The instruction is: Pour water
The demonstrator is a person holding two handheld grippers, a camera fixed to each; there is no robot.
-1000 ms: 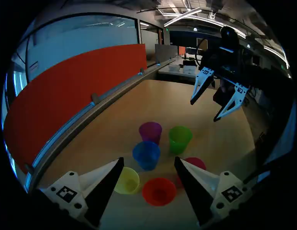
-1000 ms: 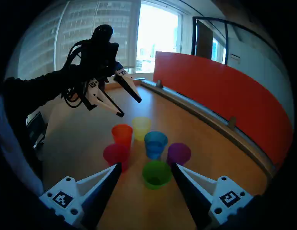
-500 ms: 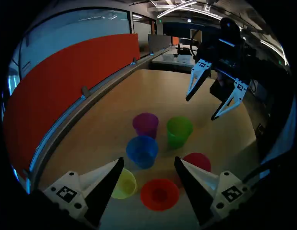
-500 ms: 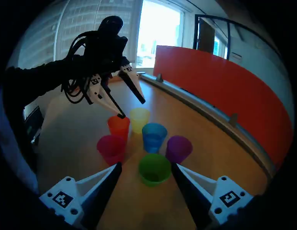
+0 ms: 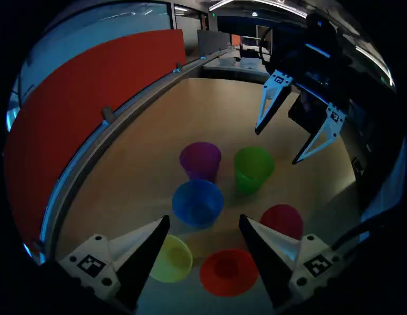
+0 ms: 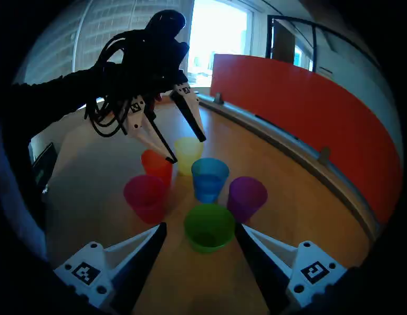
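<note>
Six plastic cups stand clustered on the wooden table [image 5: 224, 113]: purple [image 5: 200, 160], green [image 5: 253, 168], blue [image 5: 198, 202], yellow [image 5: 171, 258], orange [image 5: 228, 270] and pink [image 5: 282, 220]. My left gripper [image 5: 203, 220] is open above the near cups, the blue one just ahead of its tips. In the right gripper view the green cup [image 6: 209, 231] sits just ahead between the fingers of my open right gripper [image 6: 199, 227]. Behind it are the blue cup [image 6: 209, 178] and purple cup [image 6: 247, 195]. The left gripper [image 6: 188, 149] hangs over the yellow [image 6: 187, 149] and orange [image 6: 157, 164] cups.
A red partition [image 5: 87, 100] with a metal rail [image 5: 98, 142] runs along one side of the table. The right gripper [image 5: 277, 147] hangs beyond the green cup, held by a dark-sleeved arm. Bare tabletop lies around the cluster. Bright windows [image 6: 219, 42] are behind.
Both grippers have come closer to the cups and tilted down. The left gripper's tips have sunk from above the table to just over the orange and yellow cups. No cup has moved.
</note>
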